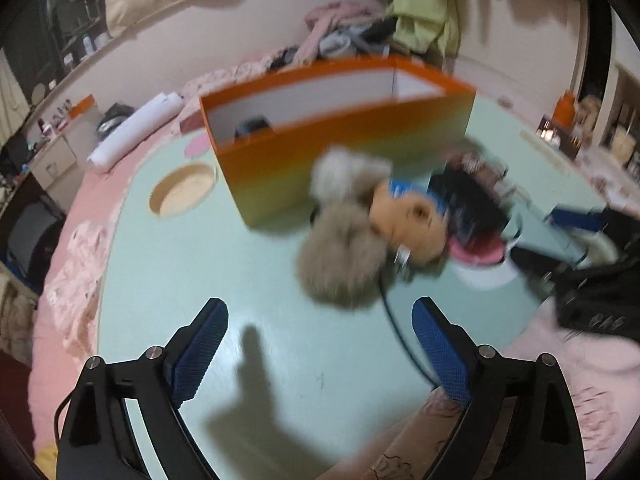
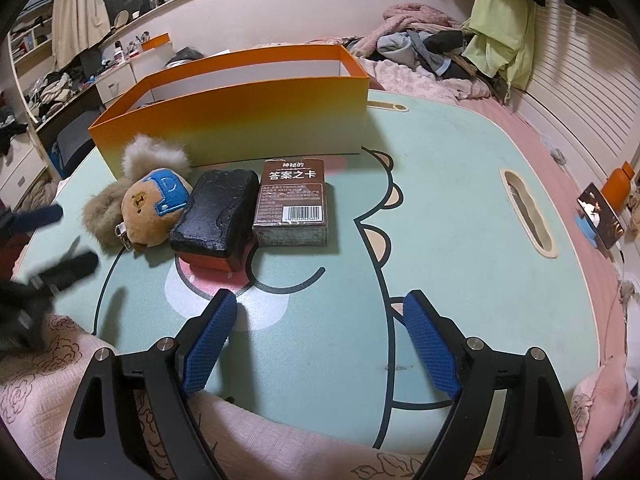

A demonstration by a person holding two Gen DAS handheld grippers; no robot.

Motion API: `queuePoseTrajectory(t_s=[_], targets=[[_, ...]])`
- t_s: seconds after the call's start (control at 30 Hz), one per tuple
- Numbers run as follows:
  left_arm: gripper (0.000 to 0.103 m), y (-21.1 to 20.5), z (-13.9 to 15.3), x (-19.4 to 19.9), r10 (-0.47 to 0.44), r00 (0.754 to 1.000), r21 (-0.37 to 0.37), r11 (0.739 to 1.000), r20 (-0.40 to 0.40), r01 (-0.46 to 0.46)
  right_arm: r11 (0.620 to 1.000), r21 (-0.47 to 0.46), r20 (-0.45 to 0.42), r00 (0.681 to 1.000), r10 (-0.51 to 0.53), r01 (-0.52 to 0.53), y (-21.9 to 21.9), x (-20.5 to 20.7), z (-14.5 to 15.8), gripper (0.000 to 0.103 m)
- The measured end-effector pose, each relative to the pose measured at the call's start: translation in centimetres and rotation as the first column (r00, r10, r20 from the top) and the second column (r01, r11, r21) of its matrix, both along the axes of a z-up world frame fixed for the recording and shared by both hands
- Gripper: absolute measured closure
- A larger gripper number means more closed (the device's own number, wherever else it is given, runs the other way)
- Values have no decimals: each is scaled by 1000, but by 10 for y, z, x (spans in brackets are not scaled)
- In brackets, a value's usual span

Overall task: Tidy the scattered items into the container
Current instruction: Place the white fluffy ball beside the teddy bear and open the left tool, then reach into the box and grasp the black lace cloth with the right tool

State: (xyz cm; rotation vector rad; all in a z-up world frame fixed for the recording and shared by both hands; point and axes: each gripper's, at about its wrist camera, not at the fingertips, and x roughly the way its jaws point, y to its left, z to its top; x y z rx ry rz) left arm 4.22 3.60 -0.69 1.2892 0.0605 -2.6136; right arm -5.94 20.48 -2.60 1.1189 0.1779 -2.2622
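Observation:
An orange box [image 2: 240, 116] stands open at the back of a pale green table [image 2: 460, 200]; it also shows in the left wrist view [image 1: 344, 144], with a dark item [image 1: 252, 127] inside. In front of it lie a furry plush keychain [image 2: 148, 204], a black block [image 2: 218, 212] and a brown card box [image 2: 294, 204]. My right gripper [image 2: 318, 340] is open and empty, near the table's front edge. My left gripper [image 1: 320, 354] is open and empty, just short of the plush keychain [image 1: 360, 236]. The left wrist view is blurred.
The table has a round hole [image 1: 183, 194] at the left and a slot [image 2: 528, 212] at the right. Pink bedding [image 2: 40, 380] surrounds it. A clothes pile [image 2: 432, 52] lies behind the box. A phone [image 2: 600, 216] and an orange bottle [image 2: 618, 186] sit at the far right.

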Motion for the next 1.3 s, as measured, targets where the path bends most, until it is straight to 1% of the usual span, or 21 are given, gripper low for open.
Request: queuePoseTrajectory(t_s=[0.03,0.07,0.13,0.3,0.67,0.8,0.9,0.97,1.03,1.1,1.13,1.17,1.2,1.23,1.27,1.3], targets=[[6,-3,-3,-1,8,1000,16,1000,5,-8,1000,0,0,1000,0,0,0,0,0,18],[2,-6,-4,-1,11,1000,33,999,7,-12,1000,1,0,1000,-1,1,0,0,0,18],[0,-12,-6,-2,20,1000,68,997,12,-20,1000,2,0,1000,-3,3,1,0,-1,17],[0,-14,-6,-2,22,1000,66,998,-1,-22,1000,5,1,1000,-5,5,1,0,-2,16],[0,-16,-5,-3,22,1000,68,997,-1,-22,1000,3,1,1000,5,-5,2,0,-2,16],[0,-16,-5,-3,22,1000,67,998,-2,-22,1000,-1,0,1000,23,-23,2,0,0,16],[0,-16,-5,-3,23,1000,68,997,-2,-23,998,-56,-18,999,34,-35,4,1,16,17],[0,-13,-5,-2,24,1000,67,997,-3,-23,992,-124,-40,999,27,-32,3,-6,40,21],[0,-14,-5,-2,23,1000,67,998,-2,-23,981,-182,-44,997,64,-71,-10,-17,67,23],[0,-14,-5,-2,24,1000,67,997,-4,-24,962,-239,-17,991,131,-132,-28,-33,87,24],[0,-14,-5,-2,24,1000,66,997,-5,-24,945,-274,15,981,191,-180,-42,-44,96,25],[0,-13,-5,-2,24,1000,66,998,-5,-24,924,-308,63,964,260,-229,-59,-56,103,25],[0,-12,-4,-3,25,1000,66,998,-6,-24,913,-323,106,949,296,-249,-75,-66,105,27],[0,-12,-4,-3,25,1000,66,998,-6,-25,910,-322,160,933,323,-260,-98,-78,105,30],[0,-12,-4,-3,25,1000,66,998,-7,-24,912,-310,194,922,336,-267,-115,-87,102,32],[0,-12,-3,-3,24,1000,66,998,-8,-24,916,-291,229,909,349,-278,-135,-95,96,36]])
